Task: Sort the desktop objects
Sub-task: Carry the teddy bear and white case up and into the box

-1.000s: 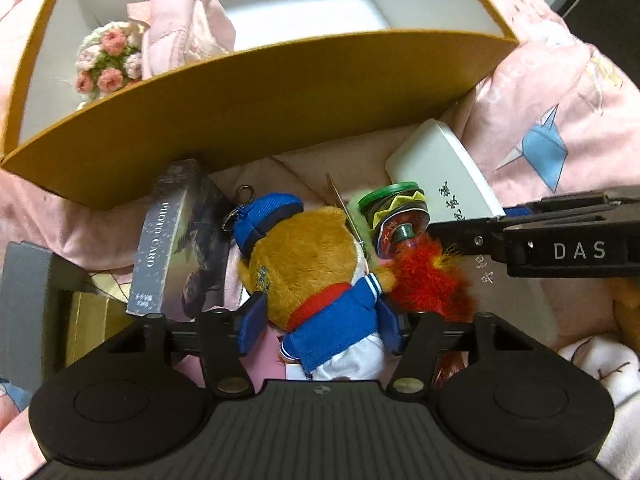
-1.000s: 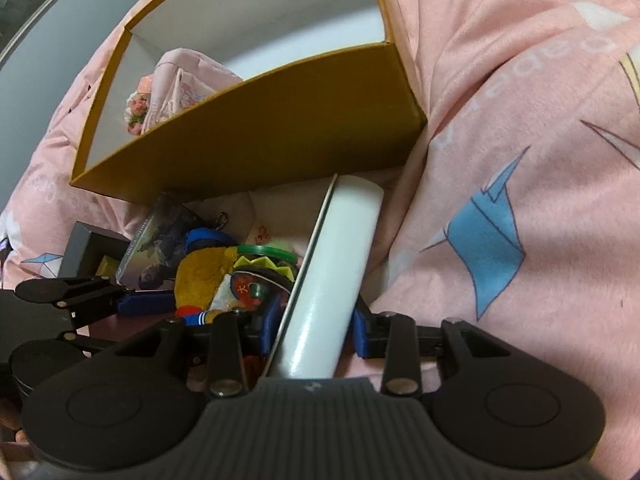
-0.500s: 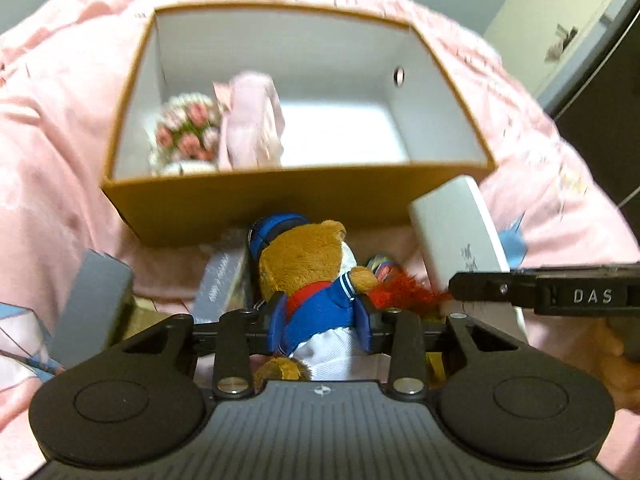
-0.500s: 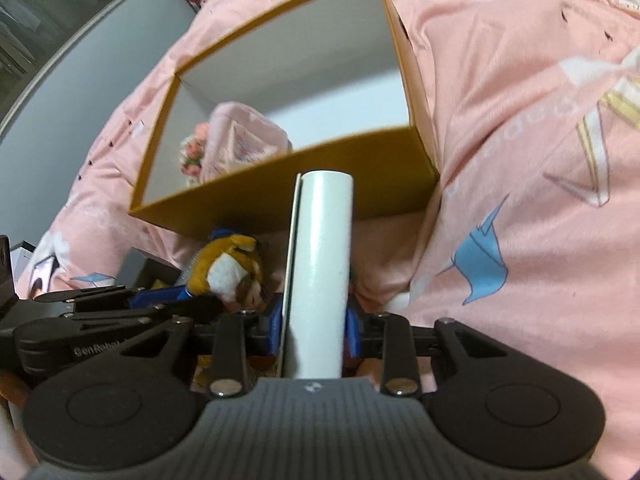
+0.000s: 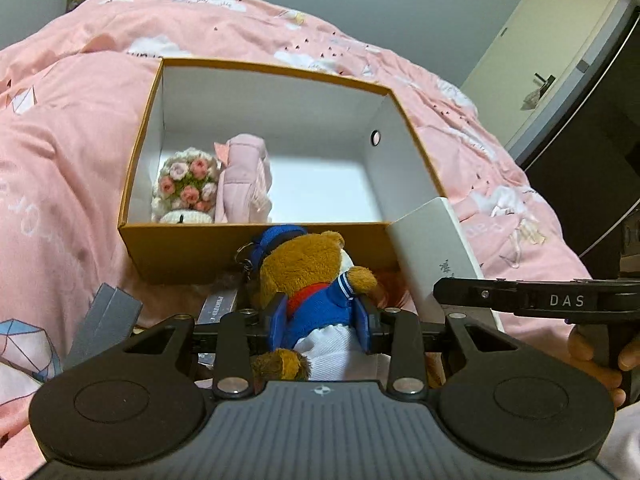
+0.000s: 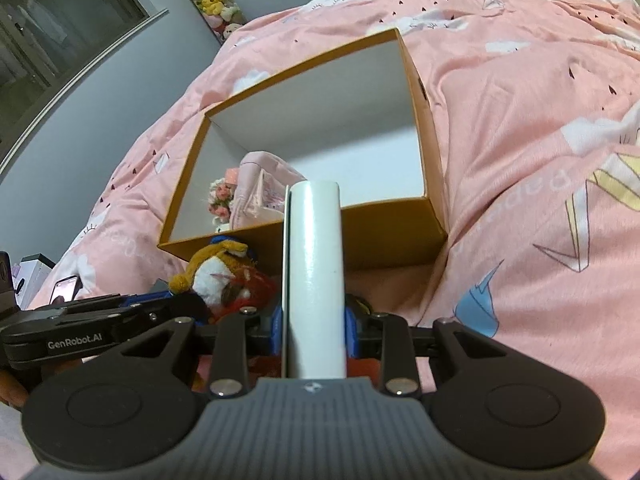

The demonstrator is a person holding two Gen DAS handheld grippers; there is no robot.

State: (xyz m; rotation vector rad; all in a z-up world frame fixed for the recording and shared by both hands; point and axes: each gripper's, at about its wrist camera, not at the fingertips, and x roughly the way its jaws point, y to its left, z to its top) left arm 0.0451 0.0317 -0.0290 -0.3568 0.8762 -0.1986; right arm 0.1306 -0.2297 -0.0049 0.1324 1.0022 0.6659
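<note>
Brown plush bear (image 5: 316, 280) in a blue sailor top, soft and light, is clamped at its waist by the left hand-held gripper (image 5: 320, 316), raised before the orange box (image 5: 256, 252) on the pink bed (image 5: 68, 152). Alongside, the right hand-held gripper (image 6: 314, 328) pinches a stiff white case (image 6: 316, 264) on edge, both pointed toward the box opening.

Dim indoor light, soft shadows; fisheye warp at edges, slight blur.

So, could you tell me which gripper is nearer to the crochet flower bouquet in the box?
Left. The left gripper, shut on the plush bear, sits just before the box's near wall, closer to the bouquet. The right gripper, holding the white case, is further right.
</note>
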